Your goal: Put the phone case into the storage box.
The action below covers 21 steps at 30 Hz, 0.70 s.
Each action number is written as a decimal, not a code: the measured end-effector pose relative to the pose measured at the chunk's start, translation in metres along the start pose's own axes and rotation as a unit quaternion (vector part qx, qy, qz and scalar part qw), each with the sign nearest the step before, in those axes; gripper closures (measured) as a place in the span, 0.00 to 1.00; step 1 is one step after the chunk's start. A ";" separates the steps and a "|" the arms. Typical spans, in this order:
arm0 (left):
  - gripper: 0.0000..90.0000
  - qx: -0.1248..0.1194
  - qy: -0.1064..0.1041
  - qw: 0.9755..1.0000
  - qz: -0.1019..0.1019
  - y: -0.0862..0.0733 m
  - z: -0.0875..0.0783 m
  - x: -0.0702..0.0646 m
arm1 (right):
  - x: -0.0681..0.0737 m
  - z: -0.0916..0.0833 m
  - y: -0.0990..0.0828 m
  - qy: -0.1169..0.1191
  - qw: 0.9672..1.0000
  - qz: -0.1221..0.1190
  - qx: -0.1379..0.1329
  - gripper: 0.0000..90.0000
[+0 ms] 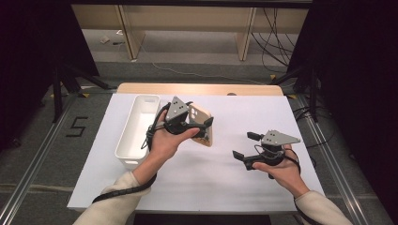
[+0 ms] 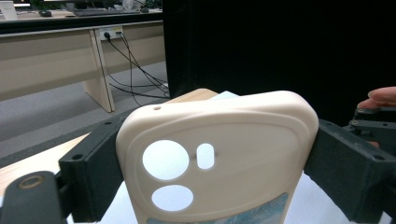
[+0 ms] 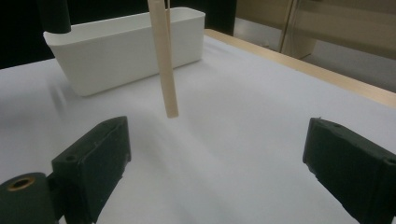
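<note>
Left gripper (image 1: 199, 125) fingers clenched on cream phone case (image 2: 219, 158), lifted off tabletop (image 1: 206, 183) beside white bin (image 1: 136, 129) (probably headed there). Right gripper (image 1: 245, 145) fingers spread, empty, waiting nearby.

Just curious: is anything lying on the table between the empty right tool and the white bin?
Nothing lies there. In the right gripper view, bare white tabletop stretches to the white bin; only the held phone case hangs above it.

My matt black plastic jaws clamp a smooth, cream phone case (image 2: 219, 158) of soft-looking matt rubbery plastic, while to the left the white bin (image 1: 136, 129) looks like smooth, faintly glossy plastic on the matt white table (image 1: 211, 183) with its pale wood far edge.
</note>
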<state>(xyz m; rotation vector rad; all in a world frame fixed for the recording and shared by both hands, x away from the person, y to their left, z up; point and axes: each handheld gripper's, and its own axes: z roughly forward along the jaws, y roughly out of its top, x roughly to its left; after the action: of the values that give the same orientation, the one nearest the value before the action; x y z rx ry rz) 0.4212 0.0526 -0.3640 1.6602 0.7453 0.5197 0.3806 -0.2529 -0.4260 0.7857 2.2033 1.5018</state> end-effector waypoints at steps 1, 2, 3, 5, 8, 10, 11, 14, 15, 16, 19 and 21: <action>0.12 0.000 0.001 1.000 0.002 0.000 -0.001 0.001 | 0.000 -0.001 0.000 -0.001 1.000 0.002 0.000 0.09; 0.12 0.001 0.003 1.000 0.003 0.001 -0.001 0.001 | 0.000 -0.002 -0.001 -0.003 1.000 0.001 -0.001 0.09; 0.12 0.001 0.004 1.000 0.003 0.001 -0.002 0.002 | 0.000 -0.003 -0.001 -0.004 1.000 0.003 -0.003 0.09; 0.12 0.000 0.009 1.000 0.003 0.002 -0.004 0.003 | 0.000 -0.006 -0.002 -0.007 1.000 0.003 -0.005 0.09; 0.12 -0.001 0.015 1.000 0.005 0.003 -0.007 0.005 | 0.000 -0.008 -0.004 -0.010 1.000 0.006 -0.006 0.09; 0.12 -0.002 0.017 1.000 0.006 0.004 -0.008 0.006 | 0.000 -0.010 -0.005 -0.013 1.000 0.007 -0.006 0.08; 0.12 -0.002 0.019 1.000 0.007 0.005 -0.009 0.007 | 0.000 -0.011 -0.005 -0.014 1.000 0.007 -0.004 0.08; 0.12 -0.002 0.024 1.000 0.010 0.006 -0.011 0.008 | 0.000 -0.013 -0.006 -0.016 1.000 0.006 -0.005 0.09; 0.12 -0.002 0.025 1.000 0.009 0.006 -0.011 0.009 | 0.000 -0.013 -0.007 -0.018 1.000 0.007 -0.005 0.09; 0.12 -0.003 0.026 1.000 0.010 0.006 -0.012 0.009 | 0.000 -0.013 -0.007 -0.018 1.000 0.007 -0.005 0.09; 0.12 -0.003 0.031 0.999 0.013 0.007 -0.014 0.010 | -0.001 -0.014 -0.008 -0.021 1.000 0.008 -0.005 0.09; 0.12 -0.004 0.034 0.999 0.013 0.008 -0.014 0.011 | -0.001 -0.015 -0.008 -0.021 1.000 0.009 -0.007 0.09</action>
<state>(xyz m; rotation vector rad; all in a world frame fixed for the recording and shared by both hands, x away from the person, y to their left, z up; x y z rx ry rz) 0.4206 0.0695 -0.3536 1.6537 0.7709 0.6001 0.3706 -0.2665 -0.4283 0.8262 2.1580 1.4933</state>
